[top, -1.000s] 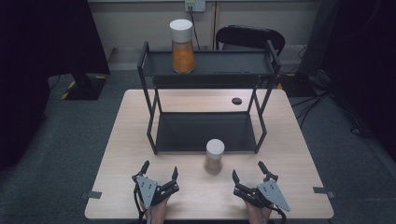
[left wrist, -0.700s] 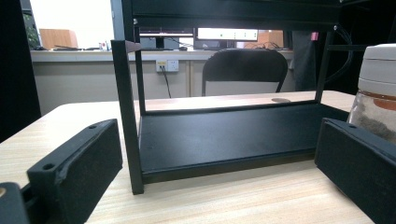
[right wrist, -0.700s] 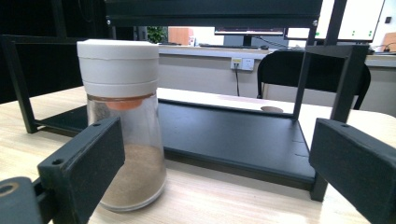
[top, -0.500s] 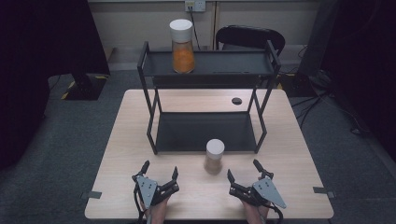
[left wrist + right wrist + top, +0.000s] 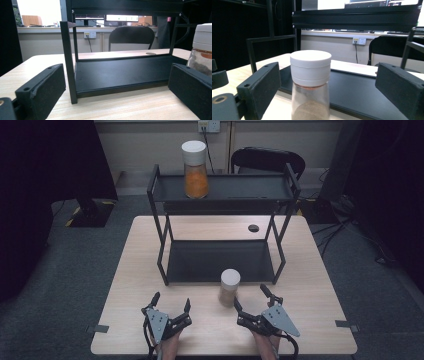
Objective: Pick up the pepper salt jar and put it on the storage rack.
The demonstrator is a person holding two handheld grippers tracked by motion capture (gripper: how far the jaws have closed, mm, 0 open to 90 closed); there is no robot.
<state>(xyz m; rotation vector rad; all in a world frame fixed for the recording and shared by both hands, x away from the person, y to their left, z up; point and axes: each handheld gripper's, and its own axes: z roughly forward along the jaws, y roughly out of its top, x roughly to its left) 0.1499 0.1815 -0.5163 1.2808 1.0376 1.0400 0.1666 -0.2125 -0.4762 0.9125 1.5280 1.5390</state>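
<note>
The right gripper [image 5: 254, 301] has shifted toward the small white-lidded jar [image 5: 229, 287] since a second ago – its jaws have just been closing a little, yet they stand spread, the jar ahead between them, pads not touching. The jar stands on the table [image 5: 125, 270] just in front of the black shelf [image 5: 220, 261], at about eleven o'clock from that gripper. I judge a grab is coming. The left gripper [image 5: 170, 304] rests at seven o'clock, spread and empty.
</note>
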